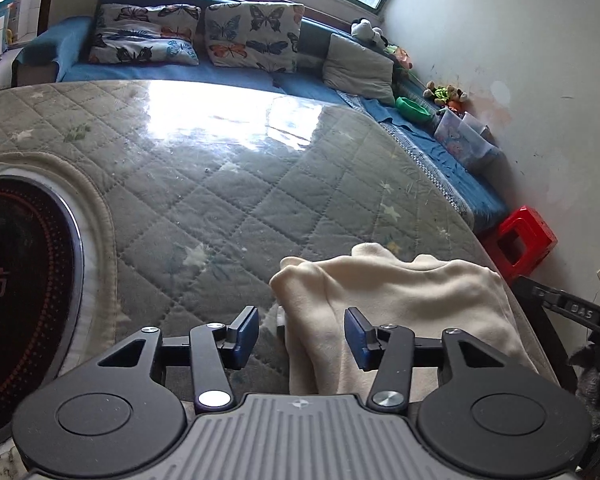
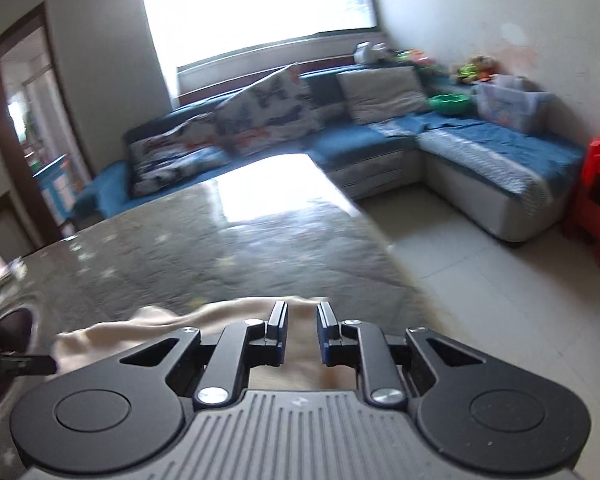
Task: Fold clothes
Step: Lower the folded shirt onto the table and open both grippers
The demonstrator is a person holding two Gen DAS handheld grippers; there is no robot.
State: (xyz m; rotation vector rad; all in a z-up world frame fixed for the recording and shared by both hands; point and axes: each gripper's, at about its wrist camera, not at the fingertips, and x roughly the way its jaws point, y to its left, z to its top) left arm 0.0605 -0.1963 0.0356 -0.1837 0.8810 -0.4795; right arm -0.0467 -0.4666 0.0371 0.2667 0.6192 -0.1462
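A cream fleece garment (image 1: 400, 296) lies bunched on the quilted table cover (image 1: 220, 184) near the table's right front edge. My left gripper (image 1: 302, 330) is open, its blue-padded fingers straddling the garment's left folded edge just above the cloth. In the right wrist view the same garment (image 2: 148, 328) lies under my right gripper (image 2: 302, 320), whose jaws stand a narrow gap apart with nothing pinched between them; cream cloth shows through the gap. That view is motion-blurred.
A round black cooktop (image 1: 16, 292) is set in the table at left. A blue sofa (image 1: 236, 72) with butterfly cushions runs behind and along the right wall. A red plastic stool (image 1: 520, 240) stands on the floor at right.
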